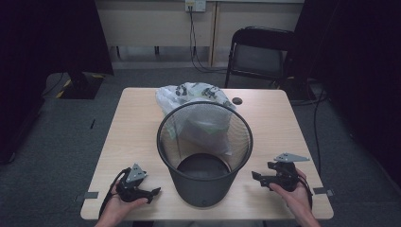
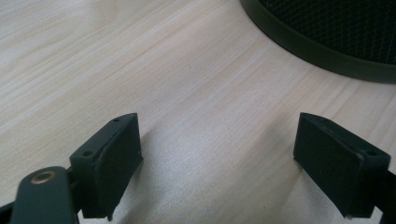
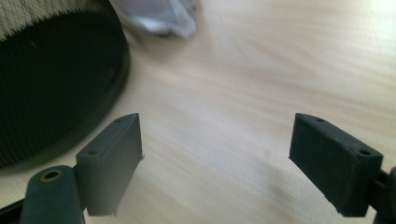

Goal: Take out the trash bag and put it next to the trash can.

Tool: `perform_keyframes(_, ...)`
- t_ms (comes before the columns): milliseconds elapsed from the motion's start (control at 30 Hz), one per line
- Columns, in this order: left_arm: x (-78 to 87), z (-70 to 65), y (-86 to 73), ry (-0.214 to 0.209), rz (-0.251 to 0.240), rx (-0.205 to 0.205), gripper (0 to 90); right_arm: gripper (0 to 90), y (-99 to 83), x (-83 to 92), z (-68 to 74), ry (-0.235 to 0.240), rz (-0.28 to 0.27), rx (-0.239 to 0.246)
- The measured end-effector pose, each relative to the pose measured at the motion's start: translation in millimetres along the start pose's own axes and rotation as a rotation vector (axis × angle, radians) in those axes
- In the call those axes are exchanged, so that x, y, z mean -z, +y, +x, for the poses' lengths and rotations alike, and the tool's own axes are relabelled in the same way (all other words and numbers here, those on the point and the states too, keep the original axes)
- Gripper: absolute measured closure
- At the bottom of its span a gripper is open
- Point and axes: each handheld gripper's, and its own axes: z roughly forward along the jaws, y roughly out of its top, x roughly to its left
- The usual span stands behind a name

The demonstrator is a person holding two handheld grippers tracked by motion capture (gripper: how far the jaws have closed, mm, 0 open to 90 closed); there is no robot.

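Note:
A black mesh wastebasket stands upright in the middle of the light wooden table. Behind it lies a crumpled translucent plastic bag, partly seen through the mesh. My left gripper rests near the table's front left, jaws pointing toward the basket. In the left gripper view the left gripper is open over bare wood, with the basket's base just ahead. My right gripper hangs at the front right, a hand's width from the basket. In the right gripper view the right gripper is open and holds nothing, with the basket to its left and the bag beyond.
A black folding chair stands behind the table's far right corner. A dark round grommet sits in the tabletop near the far edge. Cables trail over the grey floor at the back and right.

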Motion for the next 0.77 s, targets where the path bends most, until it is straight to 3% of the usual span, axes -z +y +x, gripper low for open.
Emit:
perform_keyframes(167, 0.3, 1.1, -0.2, -0.001, 0.001, -0.009, 14.3, 16.3, -10.0, -8.5, 1.3, -0.052, 0.059, 0.001)
perform_keyframes(267, 0.2, 1.6, -0.6, -0.003, -0.004, -0.011, 14.4, 15.6, -14.2, -17.8, 5.2, -0.121, 0.107, -0.003)
perform_keyframes(367, 0.4, 2.5, -1.0, -0.006, -0.005, -0.012, 14.3, 13.8, -17.5, -24.2, 8.8, -0.178, 0.089, 0.047)
perform_keyframes(500, 0.0, 3.7, -1.3, -0.006, -0.011, -0.012, 14.3, 10.5, -22.8, -28.0, 5.7, -0.182, 0.019, 0.050)
perform_keyframes(767, -0.7, 3.7, -1.2, -0.003, -0.014, -0.008, 14.2, 8.9, -21.7, -29.6, 5.3, -0.184, 0.020, 0.052)
